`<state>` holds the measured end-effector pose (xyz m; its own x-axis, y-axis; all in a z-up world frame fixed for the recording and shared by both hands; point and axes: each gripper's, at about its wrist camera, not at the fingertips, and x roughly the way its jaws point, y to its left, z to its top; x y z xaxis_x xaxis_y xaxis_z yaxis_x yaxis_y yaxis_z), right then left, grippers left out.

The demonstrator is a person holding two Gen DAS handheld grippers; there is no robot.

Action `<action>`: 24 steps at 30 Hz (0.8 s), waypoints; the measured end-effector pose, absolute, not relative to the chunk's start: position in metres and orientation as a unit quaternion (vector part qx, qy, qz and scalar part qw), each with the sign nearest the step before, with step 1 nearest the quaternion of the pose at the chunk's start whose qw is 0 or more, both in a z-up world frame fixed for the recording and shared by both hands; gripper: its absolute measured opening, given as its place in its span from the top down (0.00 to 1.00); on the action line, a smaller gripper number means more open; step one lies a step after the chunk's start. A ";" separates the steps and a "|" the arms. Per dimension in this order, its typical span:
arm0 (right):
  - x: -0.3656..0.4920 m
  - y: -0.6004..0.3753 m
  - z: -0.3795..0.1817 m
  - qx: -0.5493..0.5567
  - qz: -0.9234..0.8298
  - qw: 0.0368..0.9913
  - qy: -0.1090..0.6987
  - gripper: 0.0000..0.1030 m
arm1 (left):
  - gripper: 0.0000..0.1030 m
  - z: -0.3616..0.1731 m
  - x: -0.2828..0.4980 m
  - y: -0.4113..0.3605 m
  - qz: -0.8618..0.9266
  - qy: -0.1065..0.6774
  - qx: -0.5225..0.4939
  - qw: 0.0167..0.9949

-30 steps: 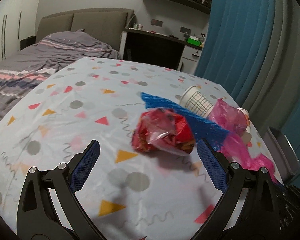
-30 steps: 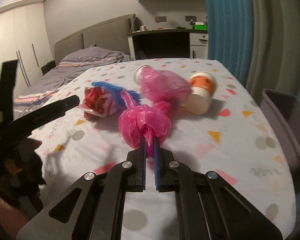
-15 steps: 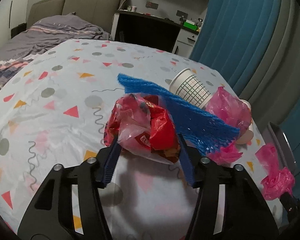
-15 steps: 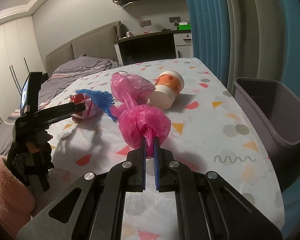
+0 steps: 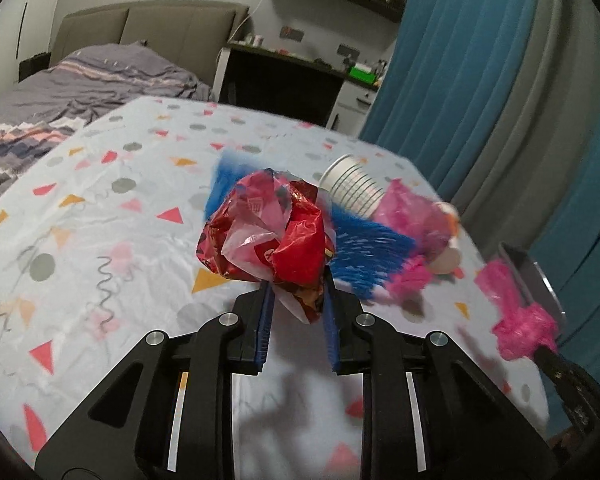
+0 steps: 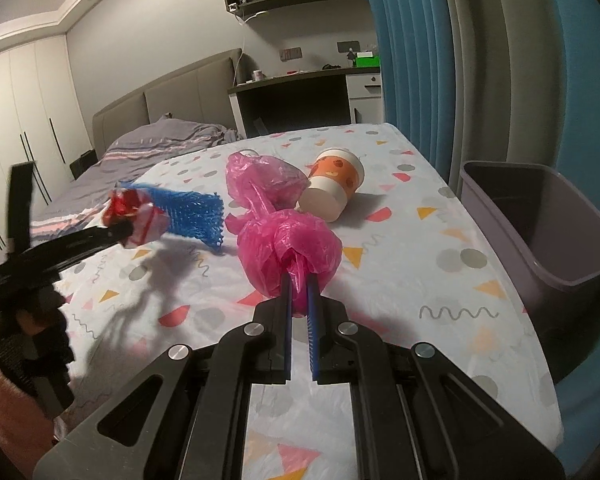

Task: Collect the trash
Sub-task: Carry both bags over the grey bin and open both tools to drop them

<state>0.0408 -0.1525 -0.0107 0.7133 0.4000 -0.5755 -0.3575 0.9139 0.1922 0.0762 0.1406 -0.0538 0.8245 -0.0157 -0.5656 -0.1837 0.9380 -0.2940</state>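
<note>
Jaws just closed on red wrapper [image 5: 272, 236], grey bin [image 6: 540, 236] beyond table edge.

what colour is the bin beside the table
Dull grey-purple bin, best seen in the right wrist view.

The red wrapper [image 5: 266, 232] has some white marks, but they are too small to read.

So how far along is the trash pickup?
Nothing visibly binned yet. Left hand-held gripper, jaws just closed, pinches the crumpled red wrapper; the right holds a pink plastic bag. Blue mesh, orange paper cup remain.
</note>
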 end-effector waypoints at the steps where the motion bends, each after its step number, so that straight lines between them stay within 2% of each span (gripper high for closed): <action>1: 0.040 -0.153 -0.010 0.033 0.205 0.925 0.317 0.93 | 0.79 -0.049 0.070 0.139 0.034 0.289 -0.173 0.941; 10: 0.027 -0.150 0.005 0.029 0.199 0.933 0.299 0.93 | 0.79 -0.014 0.035 0.133 0.023 0.241 -0.165 0.956; 24: 0.024 -0.165 0.022 0.027 0.161 0.947 0.276 0.93 | 0.79 -0.005 0.026 0.099 -0.021 0.236 -0.144 0.961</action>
<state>0.0240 -0.1649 0.0217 0.7951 0.3209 -0.5147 -0.2909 0.9464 0.1407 0.0258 0.0990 -0.0047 0.8874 -0.1074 -0.4483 -0.0284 0.9579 -0.2856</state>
